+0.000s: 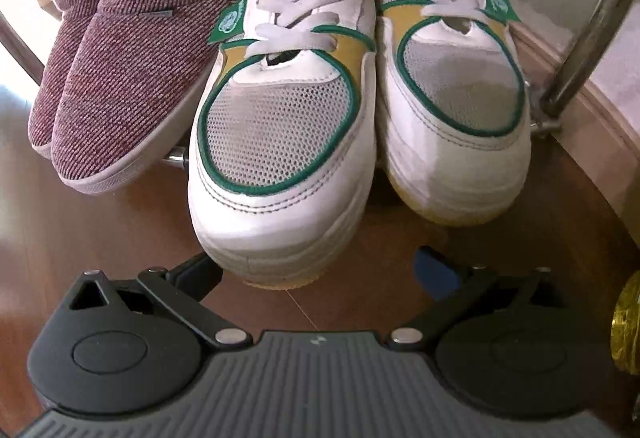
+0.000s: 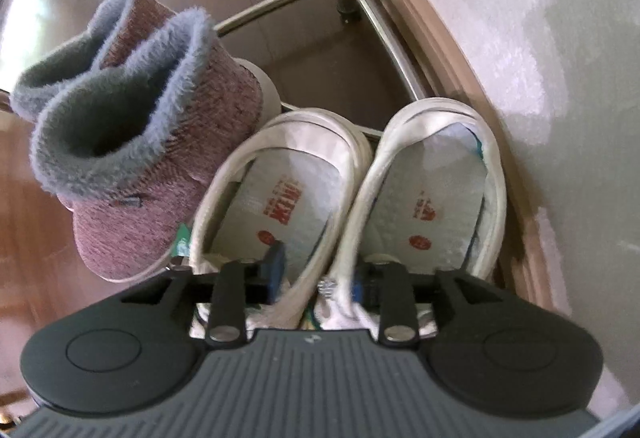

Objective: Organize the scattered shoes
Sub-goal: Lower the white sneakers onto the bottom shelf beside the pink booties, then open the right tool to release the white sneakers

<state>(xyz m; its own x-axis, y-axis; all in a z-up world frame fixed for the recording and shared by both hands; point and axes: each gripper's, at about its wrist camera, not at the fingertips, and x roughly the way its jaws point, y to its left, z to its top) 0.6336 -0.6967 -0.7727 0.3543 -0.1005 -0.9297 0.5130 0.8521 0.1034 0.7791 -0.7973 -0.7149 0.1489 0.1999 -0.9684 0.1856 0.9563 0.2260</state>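
Two white sneakers with green and gold trim stand side by side on a metal shoe rack (image 1: 588, 21), toes toward the left wrist camera: one sneaker (image 1: 280, 141) nearer, the other sneaker (image 1: 452, 93) to its right. My left gripper (image 1: 318, 272) is open just under the nearer toe, holding nothing. From above, my right gripper (image 2: 320, 278) is shut on the touching inner collars of the left sneaker (image 2: 280, 189) and the right sneaker (image 2: 432, 173), one blue pad (image 2: 276, 266) inside each shoe.
A pair of maroon knit slippers (image 1: 120, 77) with grey fleece lining leans on the rack left of the sneakers, also seen from above as the slippers (image 2: 132, 157). A pale wall (image 2: 520, 37) and baseboard (image 2: 420, 21) close the right side. Wooden floor (image 1: 80, 238) lies below. A gold object (image 1: 626, 322) sits at the right edge.
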